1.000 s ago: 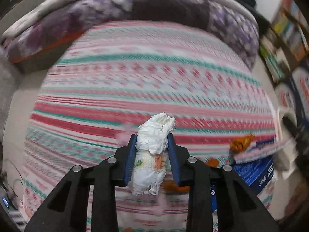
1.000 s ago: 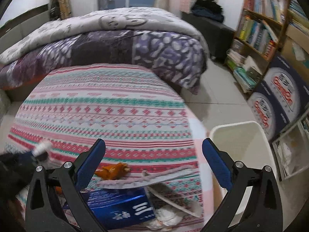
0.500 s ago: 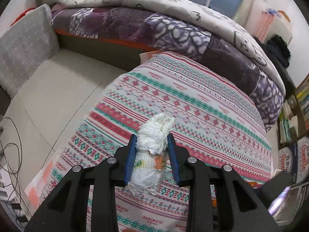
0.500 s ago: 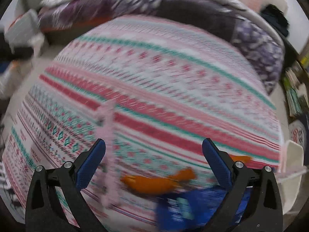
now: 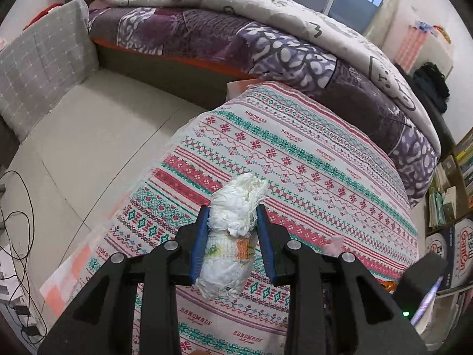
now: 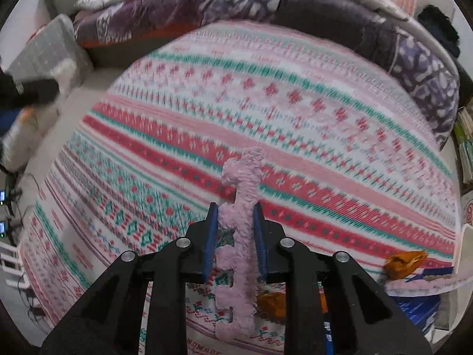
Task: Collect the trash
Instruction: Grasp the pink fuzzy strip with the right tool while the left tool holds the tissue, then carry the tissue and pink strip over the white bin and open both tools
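Left gripper: fingers clamped on a rolled diaper.
Right gripper: fingers closing around a pink foam strip.
Strip axis: lengthwise along the fingers, over the patterned cloth.

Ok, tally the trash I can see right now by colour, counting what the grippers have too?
White: 1, the rolled diaper, clamped in the left gripper.
Pink: 1, the notched foam strip; the right gripper is closing on it.
Orange: 2, crumpled wrapper at right, another orange scrap behind the right gripper.
Total: 4
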Motion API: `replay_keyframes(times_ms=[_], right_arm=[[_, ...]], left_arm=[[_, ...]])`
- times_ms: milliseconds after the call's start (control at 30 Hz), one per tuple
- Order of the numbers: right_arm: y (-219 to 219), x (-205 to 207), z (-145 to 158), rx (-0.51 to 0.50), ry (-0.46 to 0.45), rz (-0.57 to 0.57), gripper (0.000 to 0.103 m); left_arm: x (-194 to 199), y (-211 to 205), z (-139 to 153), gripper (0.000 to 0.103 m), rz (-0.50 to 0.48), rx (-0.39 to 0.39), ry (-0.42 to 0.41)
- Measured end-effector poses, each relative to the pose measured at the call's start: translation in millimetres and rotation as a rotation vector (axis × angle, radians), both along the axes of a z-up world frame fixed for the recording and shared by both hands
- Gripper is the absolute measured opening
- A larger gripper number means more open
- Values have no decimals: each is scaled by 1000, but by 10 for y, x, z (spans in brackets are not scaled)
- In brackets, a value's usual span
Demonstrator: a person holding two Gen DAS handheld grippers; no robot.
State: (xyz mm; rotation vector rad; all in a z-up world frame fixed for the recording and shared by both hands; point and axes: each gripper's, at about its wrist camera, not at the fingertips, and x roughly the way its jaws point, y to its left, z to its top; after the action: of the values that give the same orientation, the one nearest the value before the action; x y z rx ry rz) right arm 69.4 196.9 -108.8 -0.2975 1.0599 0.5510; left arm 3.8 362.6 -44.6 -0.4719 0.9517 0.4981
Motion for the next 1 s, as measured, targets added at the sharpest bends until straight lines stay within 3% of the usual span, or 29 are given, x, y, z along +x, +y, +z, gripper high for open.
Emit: replay_keyframes(times_ms=[233, 567, 1000], right_arm=[[-431, 122, 503, 77, -111, -102, 22], [-1100, 215, 749, 78, -230, -246, 22], [-1771, 284, 794, 141, -204, -375, 22]], left_arm=[[62, -321, 209, 32, -41, 76, -60], [142, -949, 367, 32, -100, 166, -140], [375, -1629, 295, 32, -193, 201, -146]])
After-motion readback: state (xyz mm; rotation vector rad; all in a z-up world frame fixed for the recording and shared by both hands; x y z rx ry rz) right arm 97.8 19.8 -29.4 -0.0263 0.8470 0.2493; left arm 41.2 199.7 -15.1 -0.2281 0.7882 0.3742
